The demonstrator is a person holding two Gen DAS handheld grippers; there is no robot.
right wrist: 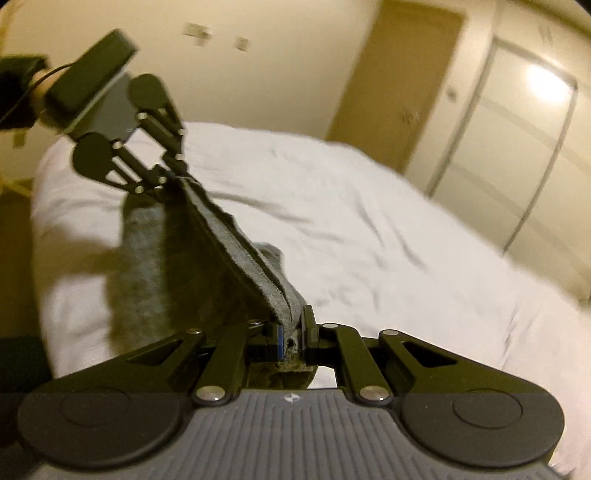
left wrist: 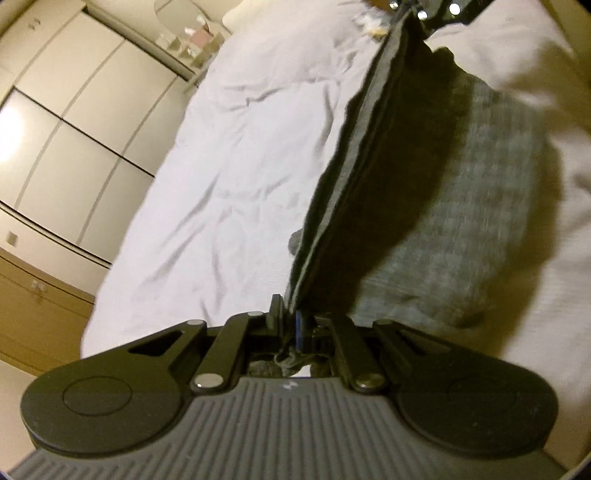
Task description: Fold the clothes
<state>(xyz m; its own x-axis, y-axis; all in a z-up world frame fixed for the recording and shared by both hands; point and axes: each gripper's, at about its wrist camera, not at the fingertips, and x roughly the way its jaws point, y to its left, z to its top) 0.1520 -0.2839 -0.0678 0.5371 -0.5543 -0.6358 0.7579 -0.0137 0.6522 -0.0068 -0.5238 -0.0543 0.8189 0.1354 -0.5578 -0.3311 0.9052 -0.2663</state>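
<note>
A grey knit garment (left wrist: pixel 461 206) hangs stretched between my two grippers above the bed. My left gripper (left wrist: pixel 291 321) is shut on one end of its top edge. The right gripper (left wrist: pixel 417 14) shows at the top of the left wrist view, pinching the far end. In the right wrist view my right gripper (right wrist: pixel 293 332) is shut on the garment (right wrist: pixel 236 236), whose doubled edge runs taut up to the left gripper (right wrist: pixel 171 175). The cloth below the edge hangs down towards the bed.
A bed with a white wrinkled duvet (left wrist: pixel 229 177) lies under the garment, also seen in the right wrist view (right wrist: pixel 369 229). A white wardrobe (left wrist: pixel 62 122) stands along the wall. A wooden door (right wrist: pixel 399 85) is beyond the bed. Small items (left wrist: pixel 192 40) sit by the headboard.
</note>
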